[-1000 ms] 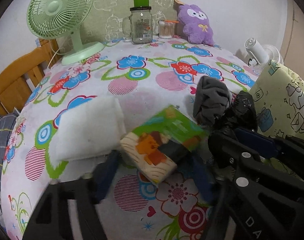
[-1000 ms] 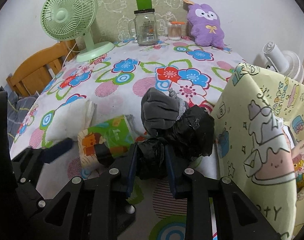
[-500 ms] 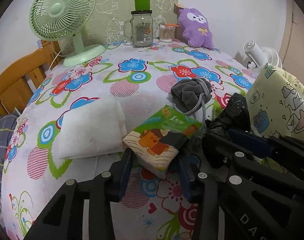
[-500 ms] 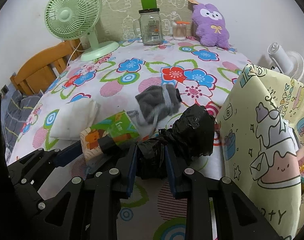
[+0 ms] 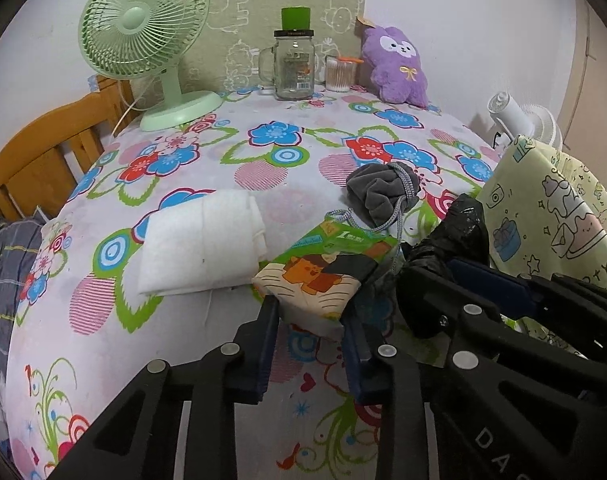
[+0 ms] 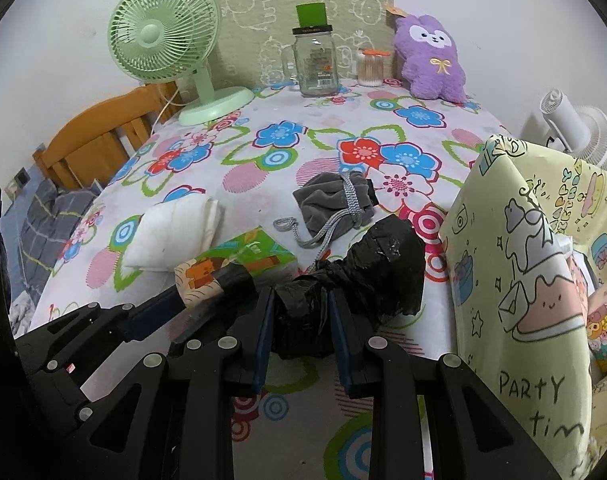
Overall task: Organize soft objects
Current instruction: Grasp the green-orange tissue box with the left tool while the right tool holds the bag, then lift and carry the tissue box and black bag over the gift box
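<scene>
The left gripper (image 5: 309, 312) has just been closing its jaws, and they now squeeze the near end of a tissue pack (image 5: 323, 268) printed in green with an orange cartoon; the pack lies near the front edge of the table (image 5: 103, 340), on its flowered cloth. The right gripper (image 6: 301, 312) holds its jaws tight on a crumpled black plastic bag (image 6: 367, 276), whose bulk bulges out past the fingertips just above the cloth. Between and a little behind the two sits a grey drawstring pouch (image 6: 335, 204), free of both grippers, its cord trailing toward the pack. A folded white cloth (image 5: 201, 250) lies left of the pack, close beside it. At the right edge stands a pale yellow gift bag (image 6: 543, 280) with cartoon prints. Along the back edge are a green fan (image 5: 147, 40), a glass jar (image 5: 293, 66) with a handle, a cup of cotton swabs (image 5: 338, 74) and a purple plush toy (image 5: 397, 66).
</scene>
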{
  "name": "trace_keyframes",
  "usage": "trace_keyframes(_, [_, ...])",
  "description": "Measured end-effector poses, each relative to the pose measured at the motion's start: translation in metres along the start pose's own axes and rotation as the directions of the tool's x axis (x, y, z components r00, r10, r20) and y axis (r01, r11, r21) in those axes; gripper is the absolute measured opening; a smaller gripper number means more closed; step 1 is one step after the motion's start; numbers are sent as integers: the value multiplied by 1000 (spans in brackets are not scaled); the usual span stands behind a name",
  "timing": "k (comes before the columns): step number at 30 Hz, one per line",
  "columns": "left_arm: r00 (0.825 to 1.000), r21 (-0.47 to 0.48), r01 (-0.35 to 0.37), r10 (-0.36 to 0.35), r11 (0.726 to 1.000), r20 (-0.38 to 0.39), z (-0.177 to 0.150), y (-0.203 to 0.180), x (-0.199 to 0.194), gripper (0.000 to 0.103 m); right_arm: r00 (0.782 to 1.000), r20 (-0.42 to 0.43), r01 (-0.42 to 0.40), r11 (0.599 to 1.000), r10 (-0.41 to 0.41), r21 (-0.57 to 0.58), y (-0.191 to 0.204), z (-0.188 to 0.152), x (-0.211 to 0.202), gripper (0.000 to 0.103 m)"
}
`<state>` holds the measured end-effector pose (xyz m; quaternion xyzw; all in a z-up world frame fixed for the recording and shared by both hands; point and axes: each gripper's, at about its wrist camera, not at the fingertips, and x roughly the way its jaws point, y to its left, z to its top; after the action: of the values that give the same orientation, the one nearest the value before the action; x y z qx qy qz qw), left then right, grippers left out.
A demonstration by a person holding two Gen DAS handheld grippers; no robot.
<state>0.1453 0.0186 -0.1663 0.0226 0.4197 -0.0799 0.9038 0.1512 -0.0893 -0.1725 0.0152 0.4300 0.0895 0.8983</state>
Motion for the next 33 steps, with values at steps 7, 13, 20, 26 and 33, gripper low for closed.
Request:
trace_keyframes(7, [1000,-13,-9,9,1000,28,0,2,-15,26,1000,28,-9,1000,10,-13,7,-1,-14,30])
trace_keyframes(13, [998,-19,-21,22,1000,55,1,1,-31,26,998,56,-16,1000,17,-21,10,1,-30,30])
trace_keyframes(20, [994,-26,-41,43,999,97,5,-2,-55,26,995,97,-30,999,33,-35,13,4,-52,30])
trace_keyframes(26, [990,-30,-53,57,998,128,7,-8,-76,26,990,130,-40,998,46,-47,13,6,-74,30])
trace_keyframes(33, [985,-41,-59,64,997,158,11,-16,-98,26,987,155,-42,997,52,-65,11,9,-98,30])
